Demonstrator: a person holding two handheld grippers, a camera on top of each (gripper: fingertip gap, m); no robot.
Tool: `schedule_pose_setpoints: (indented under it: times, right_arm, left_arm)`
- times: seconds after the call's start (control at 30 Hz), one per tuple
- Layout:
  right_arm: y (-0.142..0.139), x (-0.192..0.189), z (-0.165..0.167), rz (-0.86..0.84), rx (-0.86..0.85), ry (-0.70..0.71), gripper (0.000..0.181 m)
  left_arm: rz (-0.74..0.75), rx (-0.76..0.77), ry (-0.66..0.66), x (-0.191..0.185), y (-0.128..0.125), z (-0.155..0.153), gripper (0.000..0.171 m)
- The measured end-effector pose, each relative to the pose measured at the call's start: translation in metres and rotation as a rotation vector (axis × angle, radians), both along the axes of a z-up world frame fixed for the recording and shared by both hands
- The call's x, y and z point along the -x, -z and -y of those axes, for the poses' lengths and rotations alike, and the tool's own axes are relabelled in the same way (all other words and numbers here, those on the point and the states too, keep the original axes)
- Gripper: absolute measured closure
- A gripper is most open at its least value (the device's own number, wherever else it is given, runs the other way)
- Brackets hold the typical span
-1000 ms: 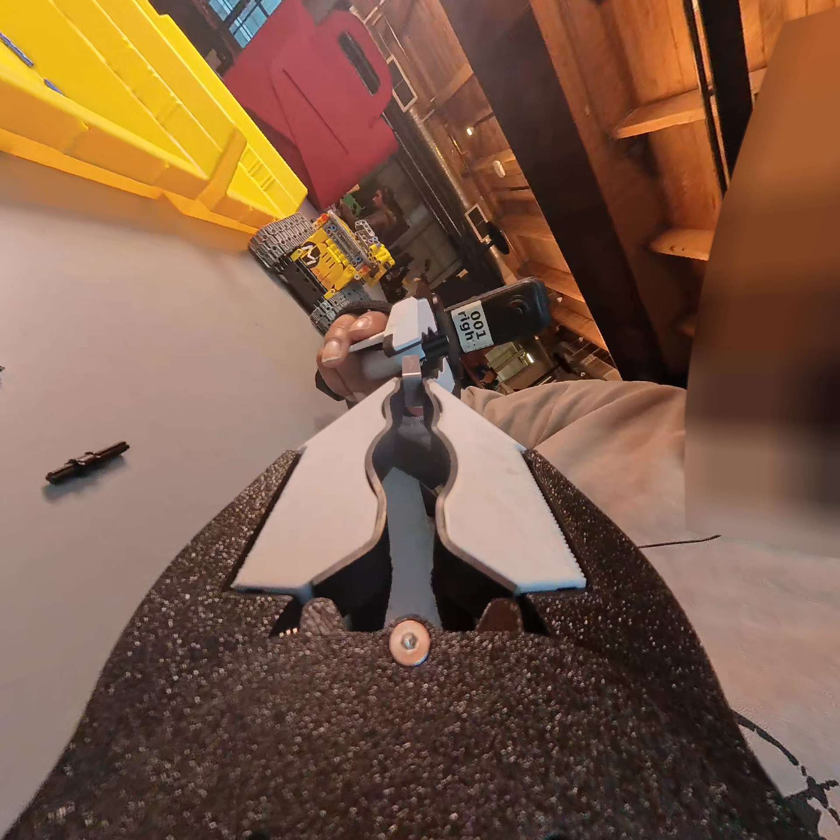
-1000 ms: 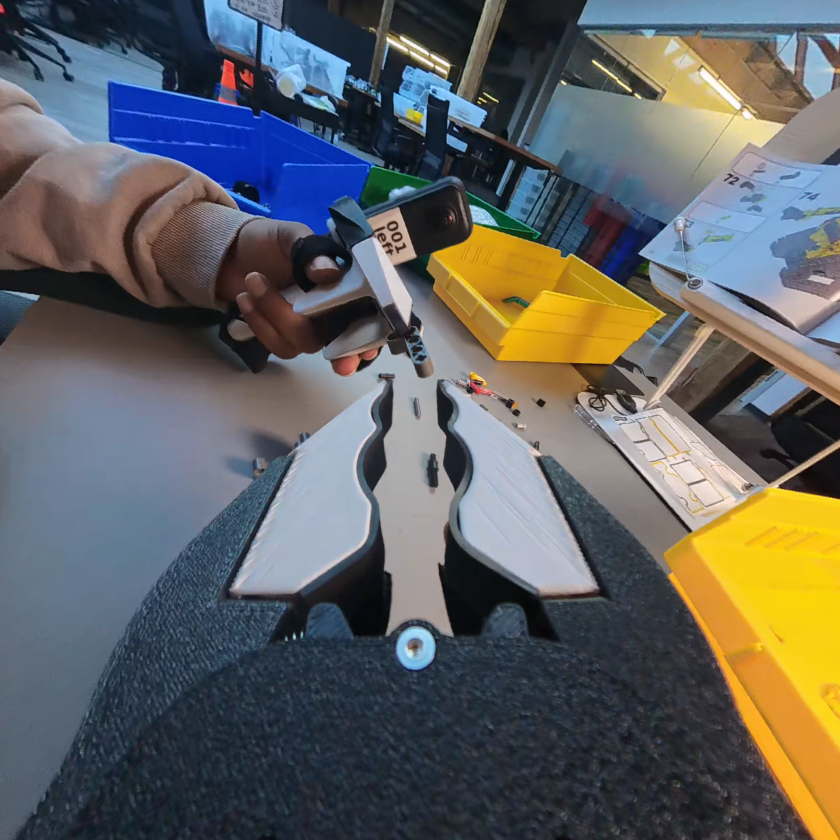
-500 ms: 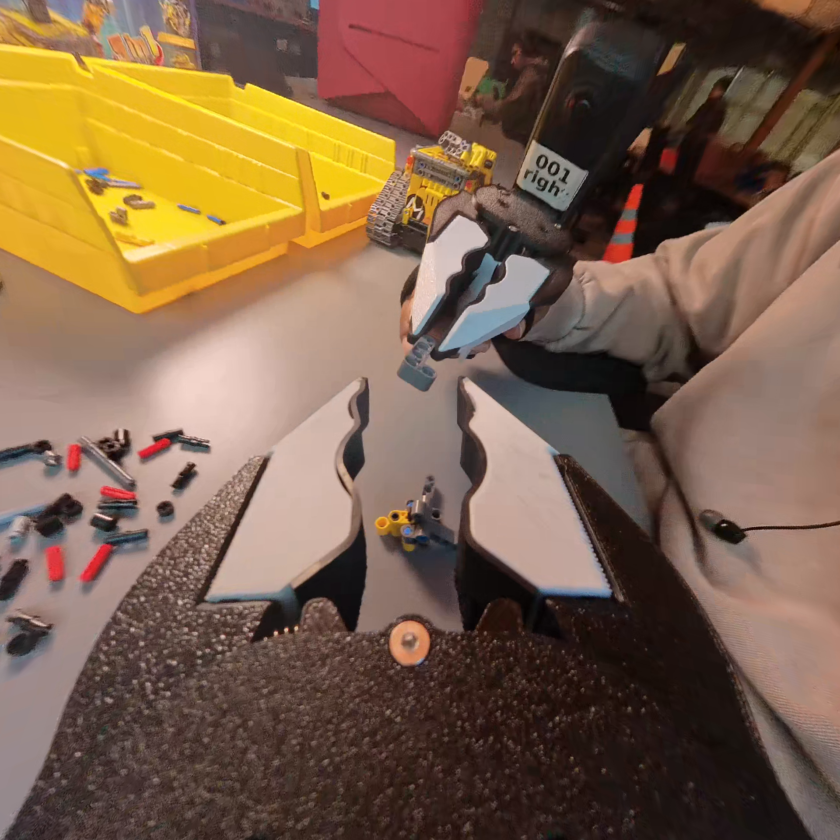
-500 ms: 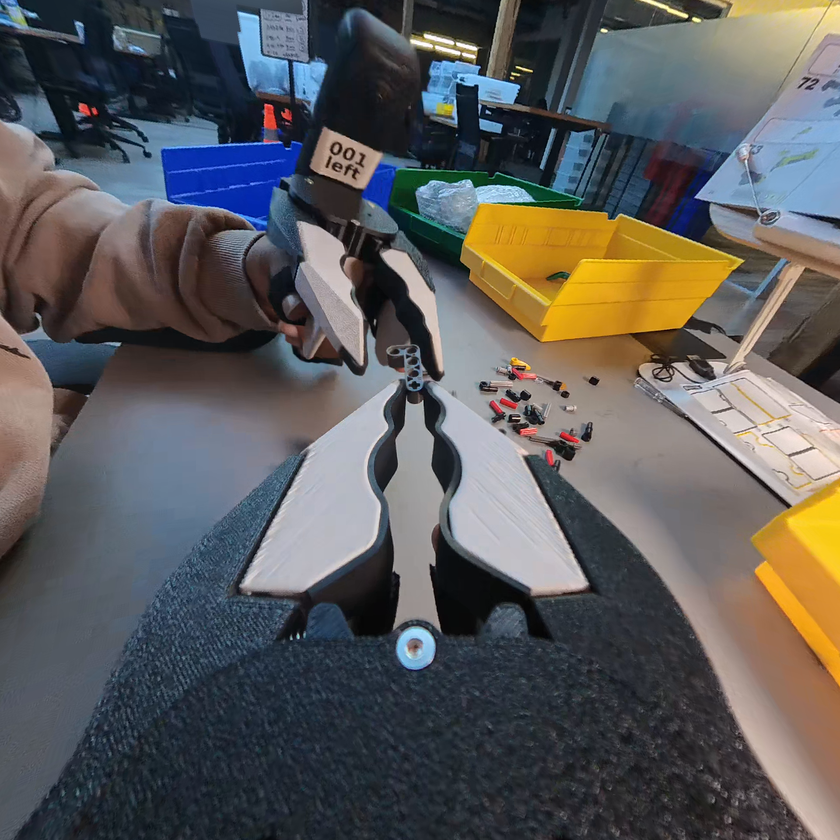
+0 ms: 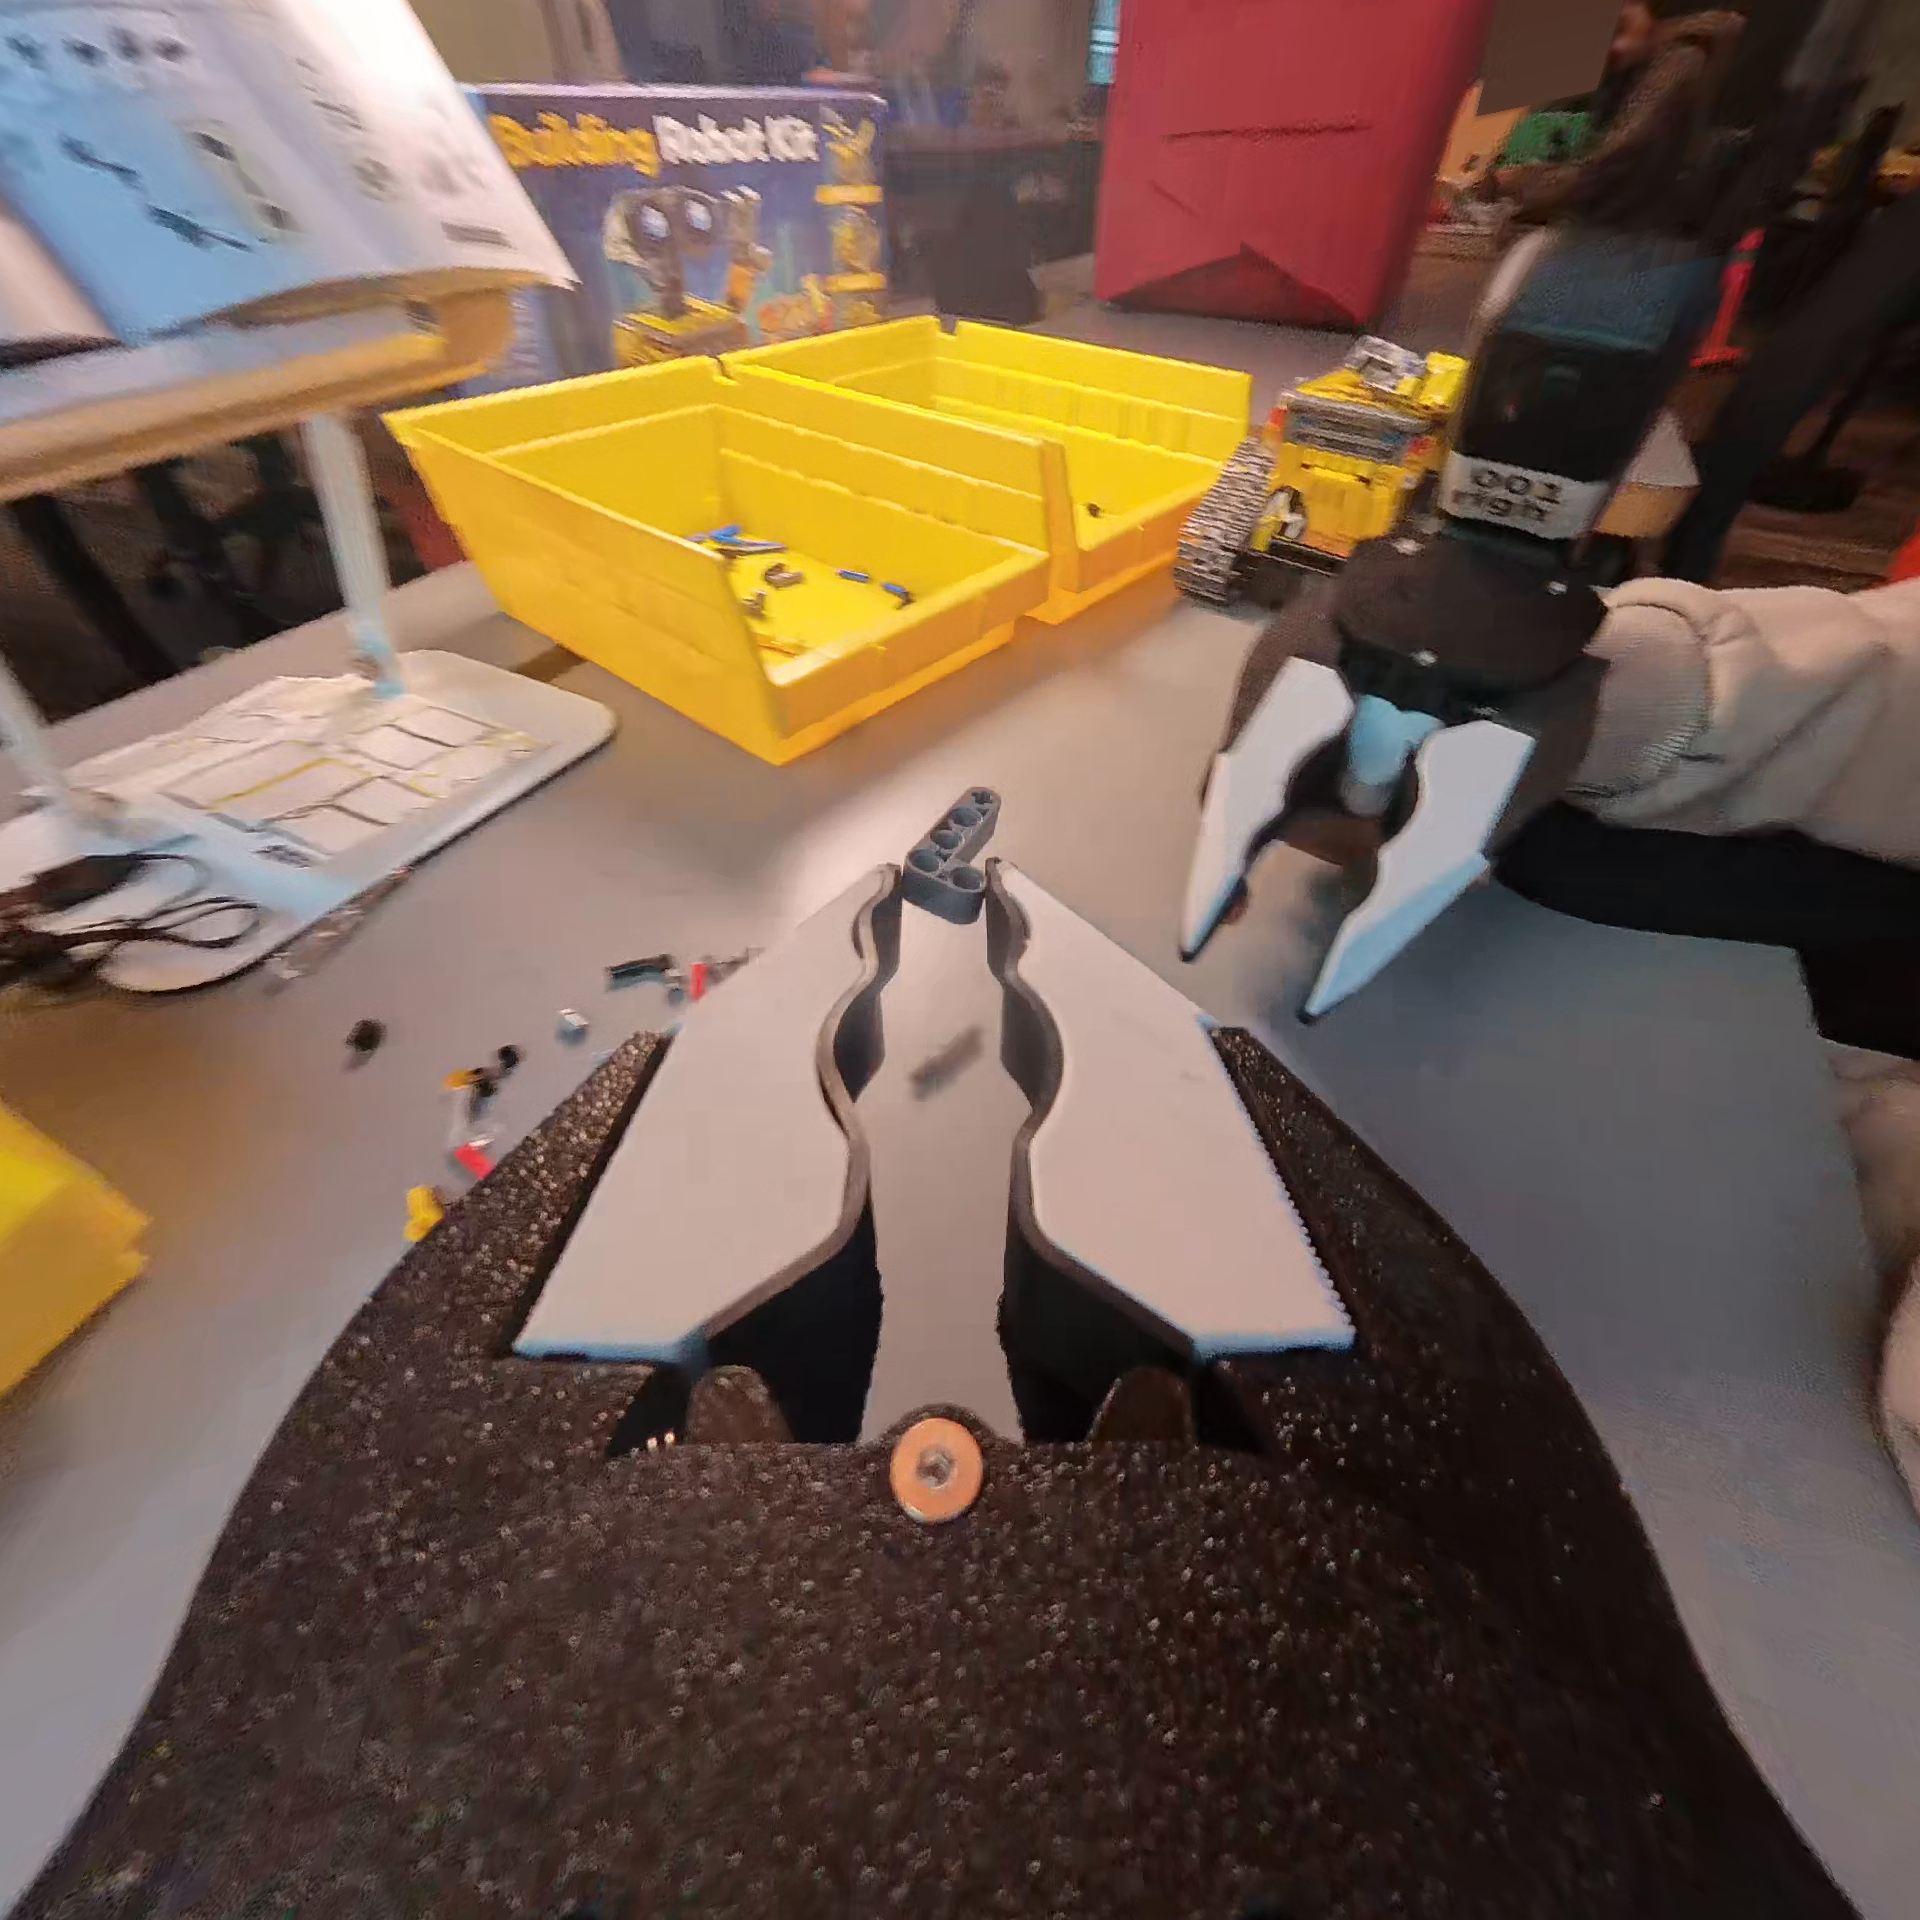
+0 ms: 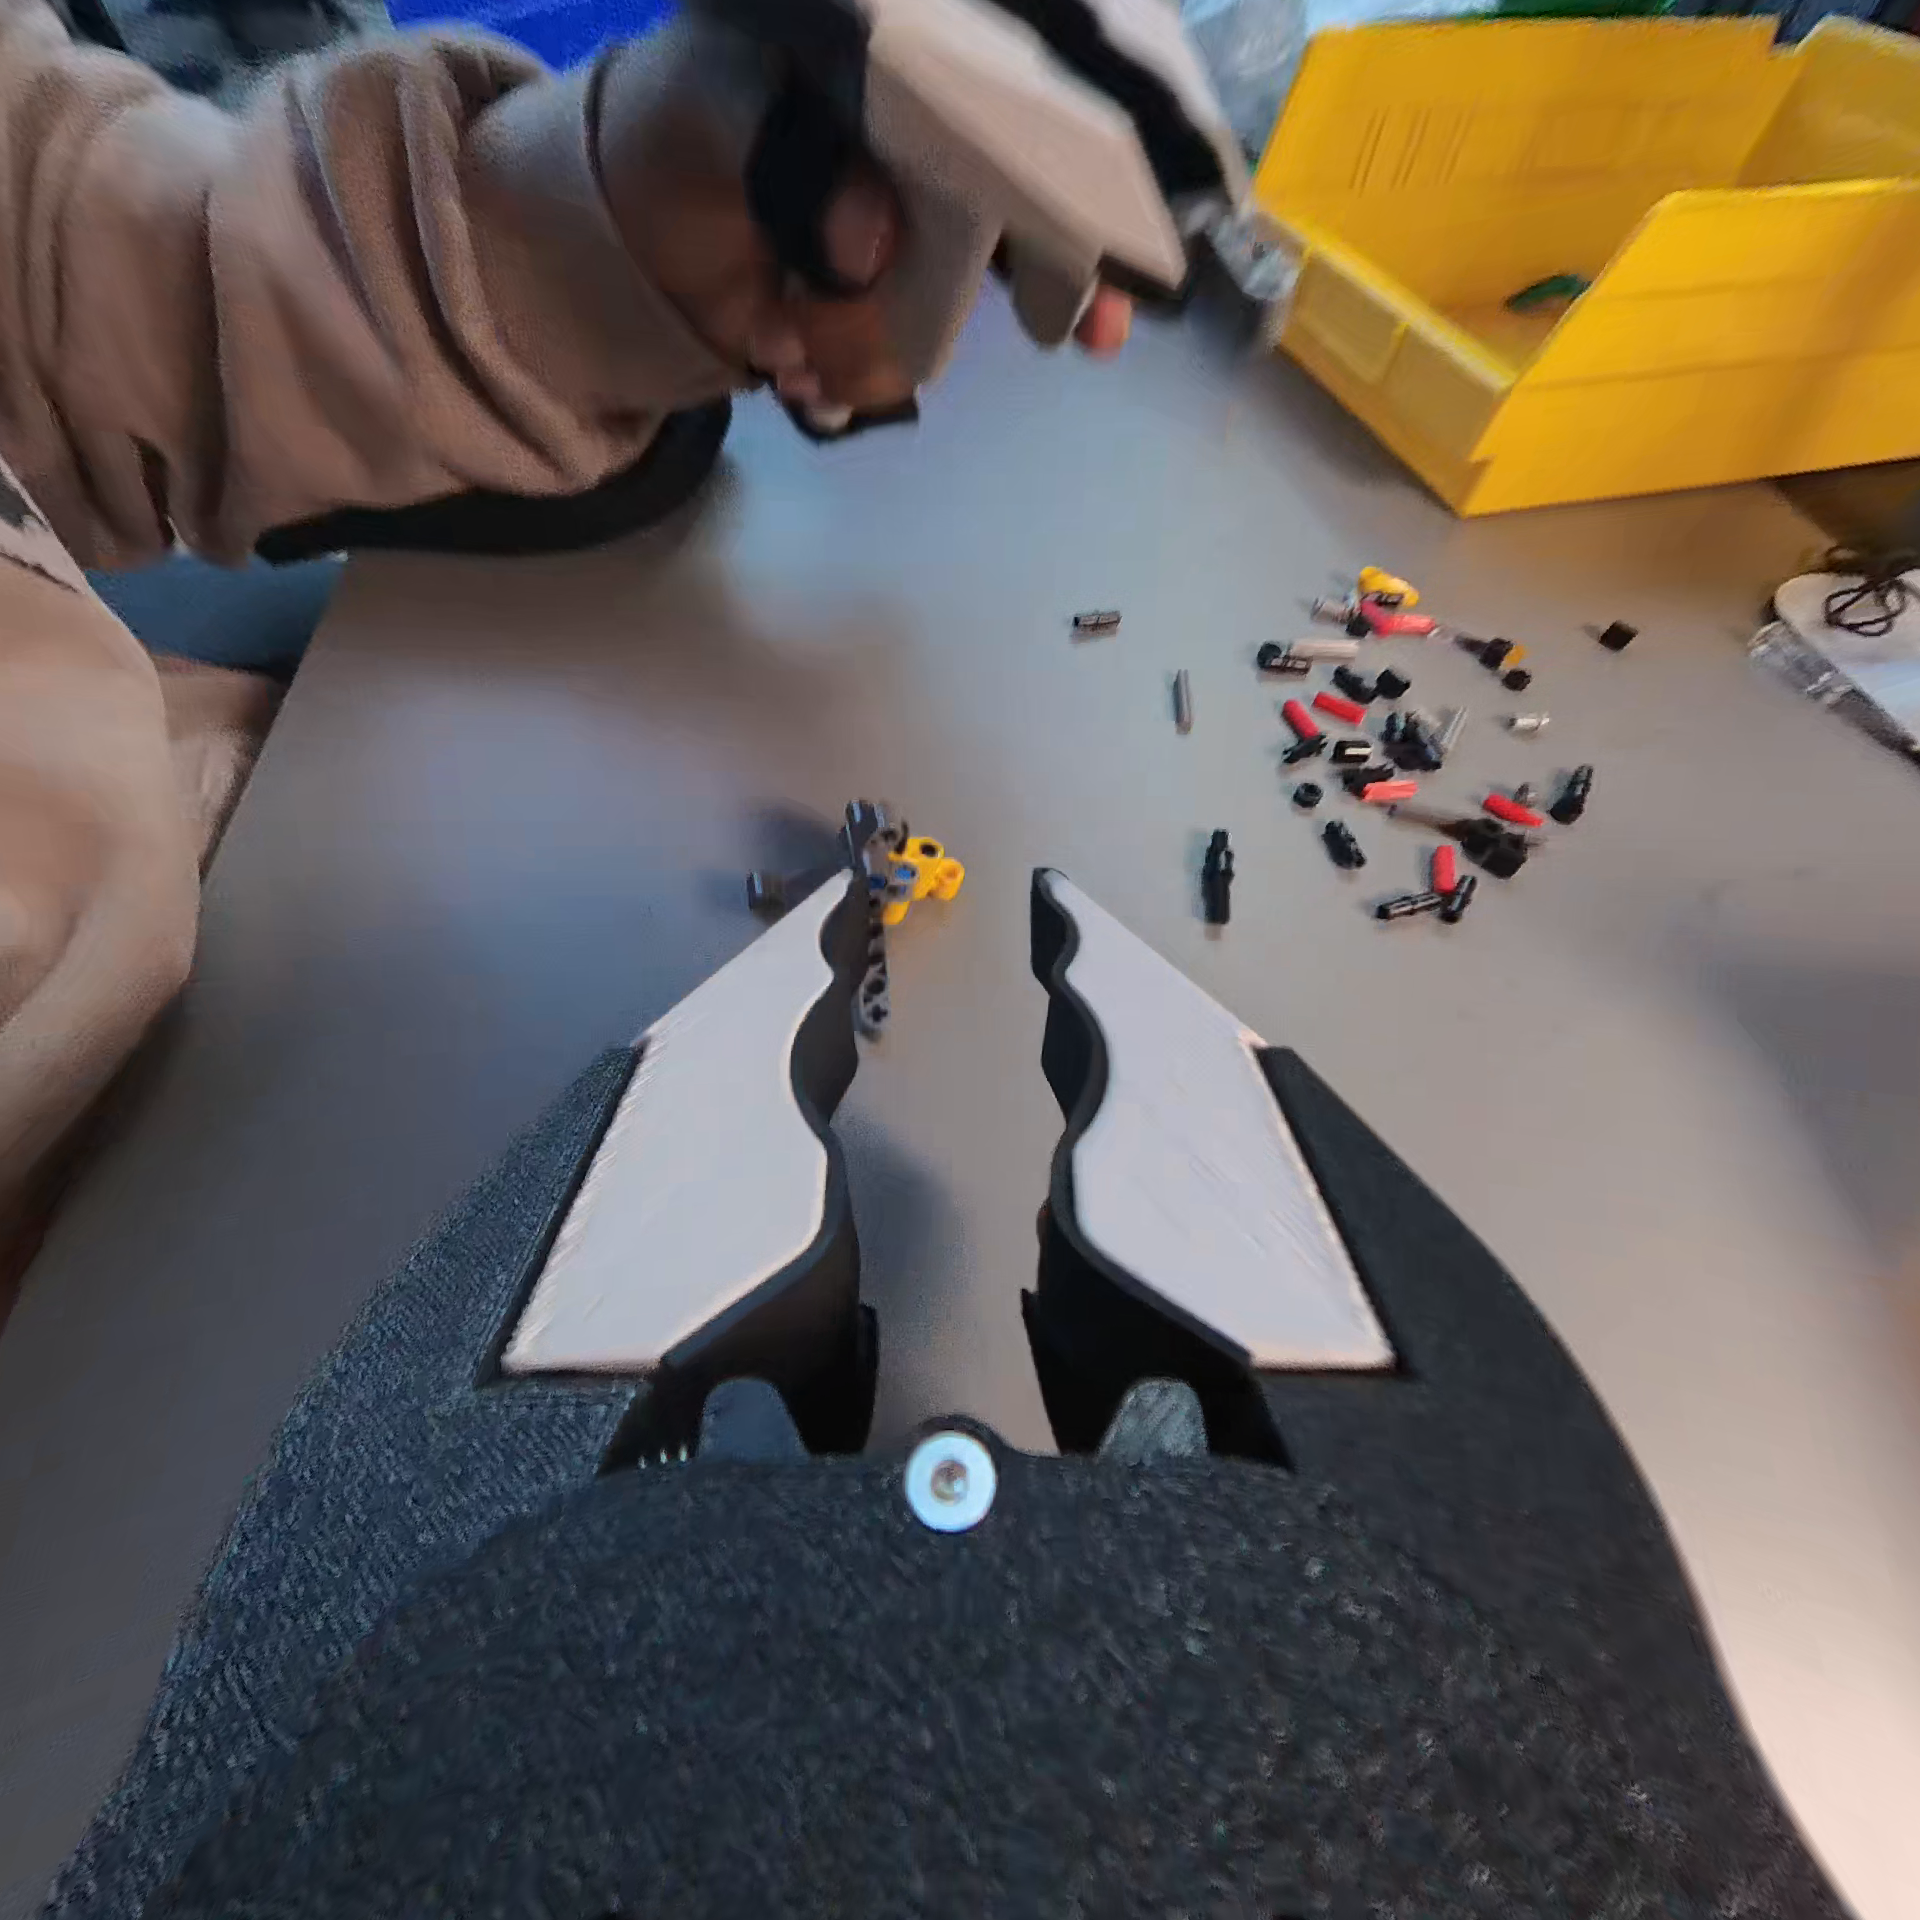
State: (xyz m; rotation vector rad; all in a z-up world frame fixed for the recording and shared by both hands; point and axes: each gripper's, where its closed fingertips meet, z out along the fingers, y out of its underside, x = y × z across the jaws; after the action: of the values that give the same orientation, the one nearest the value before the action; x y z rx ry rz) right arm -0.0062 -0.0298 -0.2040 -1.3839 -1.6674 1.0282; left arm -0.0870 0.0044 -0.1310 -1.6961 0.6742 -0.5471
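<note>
In the left wrist view's centre, the left gripper (image 5: 943, 881) pinches a dark grey L-shaped beam (image 5: 954, 854) at its fingertips. Right of it the right gripper (image 5: 1314, 951) hangs with fingers spread, a white printed sticker on its black body. In its own view it sits empty above a small yellow and grey assembly (image 6: 894, 868) on the grey table (image 6: 520, 831). Loose red and black pins (image 6: 1403, 748) lie at right. Farther back stand yellow bins (image 5: 748, 540), a yellow tracked model (image 5: 1320, 468) and a lettered kit box (image 5: 707, 208).

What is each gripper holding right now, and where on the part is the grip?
The left gripper pinches the dark grey L-shaped beam by its short end; the long arm sticks out beyond the tips. The right gripper is open, holding nothing.
</note>
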Motion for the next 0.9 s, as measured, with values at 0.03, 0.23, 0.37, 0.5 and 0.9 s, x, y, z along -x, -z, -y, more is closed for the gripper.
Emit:
schedule_pose_setpoints:
  times: [0.03,0.23,0.37,0.5,0.9]
  right_arm:
    - [0.009,-0.003,0.003,0.056,-0.018,-0.021,0.152]
    - [0.043,-0.003,0.013,0.293,-0.127,-0.074,0.155]
    - [0.051,-0.001,0.021,0.410,-0.150,-0.084,0.163]
    - [0.051,-0.001,0.025,0.407,-0.158,-0.094,0.176]
    - [0.044,-0.023,-0.008,0.353,-0.060,0.029,0.176]
  left_arm:
    - [-0.011,-0.036,-0.069,0.017,-0.010,-0.003,0.156]
    - [-0.044,-0.167,-0.433,0.116,-0.069,0.007,0.156]
    - [-0.167,-0.143,-0.699,0.190,-0.089,0.040,0.156]
    - [-0.230,-0.022,-0.920,0.263,-0.075,0.086,0.156]
    - [-0.245,0.450,-1.153,0.364,0.036,0.163,0.156]
